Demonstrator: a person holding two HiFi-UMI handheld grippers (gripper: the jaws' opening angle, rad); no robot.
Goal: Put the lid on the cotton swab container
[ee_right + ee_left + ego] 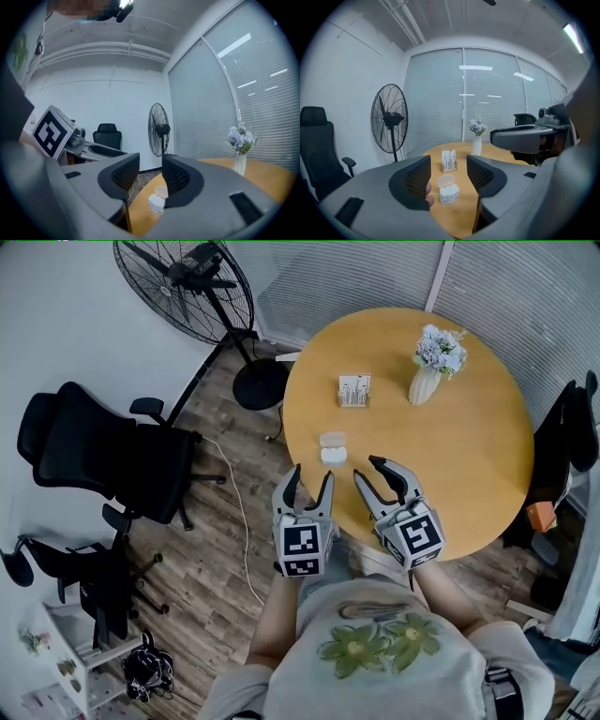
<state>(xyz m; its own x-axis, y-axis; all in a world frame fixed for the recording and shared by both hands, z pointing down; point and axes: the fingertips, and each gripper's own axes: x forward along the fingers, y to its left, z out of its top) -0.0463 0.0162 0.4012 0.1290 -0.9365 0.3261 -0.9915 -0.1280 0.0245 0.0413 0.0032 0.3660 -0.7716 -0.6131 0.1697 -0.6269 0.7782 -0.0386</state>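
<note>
The left tongs (pixel 312 472) stand open, jaws apart with nothing pressed between them. The right tongs (pixel 367 468) are open too and empty. Both are held side by side over the near edge of the round table (pixel 469 456), pointing toward 12 o'clock in the head view, the left one partly out over the floor (pixel 211 549).

The swab container (pixel 333 455) sits on the table just ahead, at about 1 o'clock from the left tongs and 11 o'clock from the right. In both gripper views it shows through the gap between the jaws, clear of the pads. It is small, white and uncovered. Its lid (pixel 333 439) is at the container's 12 o'clock side, touching it; in the left gripper view the lid stands up behind the rim. Whether it is hinged there cannot be told.

Farther on, at 12 o'clock from the container, a small patterned box (pixel 354 390) stands upright near the table's middle. At 3 o'clock from the box stands a white vase (pixel 425 385) holding pale flowers (pixel 441 348).

Off the table, a black fan (pixel 187 282) stands on the floor at 10 o'clock from the box. A black chair (pixel 94 451) is at 9 o'clock from the tongs, well apart, with a white cable (pixel 242 521) running across the floor between chair and table. Blinds (pixel 525 296) cover the windows beyond the table.
</note>
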